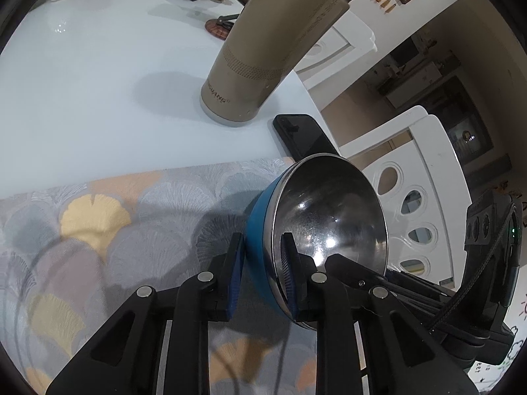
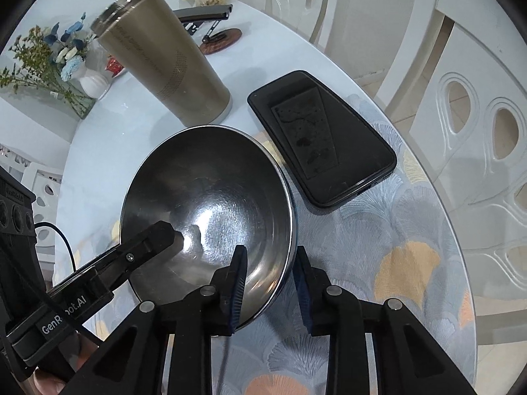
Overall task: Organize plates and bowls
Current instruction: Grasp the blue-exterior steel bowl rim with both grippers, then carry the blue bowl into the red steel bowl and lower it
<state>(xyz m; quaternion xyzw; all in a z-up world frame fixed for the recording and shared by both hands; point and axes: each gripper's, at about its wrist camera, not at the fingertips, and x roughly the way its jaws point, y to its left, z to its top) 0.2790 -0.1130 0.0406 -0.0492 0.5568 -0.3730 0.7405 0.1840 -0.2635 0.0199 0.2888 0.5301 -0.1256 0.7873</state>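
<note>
Both claws straddle the rim of one steel bowl on the patterned table mat.

Left claw (image 1: pixel 263 270) has one blue-padded finger against the bowl's blue outer wall and the other inside on the steel, clamped narrow on the rim of the bowl (image 1: pixel 332 210), which sits tilted in that view. Right claw (image 2: pixel 270 286) stands a little wider, one finger inside the bowl (image 2: pixel 210 197) and one outside its rim; whether its pads press the rim I cannot tell. Just beside the bowl a black phone (image 2: pixel 321 138) lies flat, partly on the mat (image 2: pixel 408 256). Behind the bowl a tan tumbler (image 2: pixel 164 65) stands upright on the white table (image 1: pixel 82 82). Farther back are a vase of flowers (image 2: pixel 66 62) and white chairs (image 2: pixel 477 115) at the table's edge.
</note>
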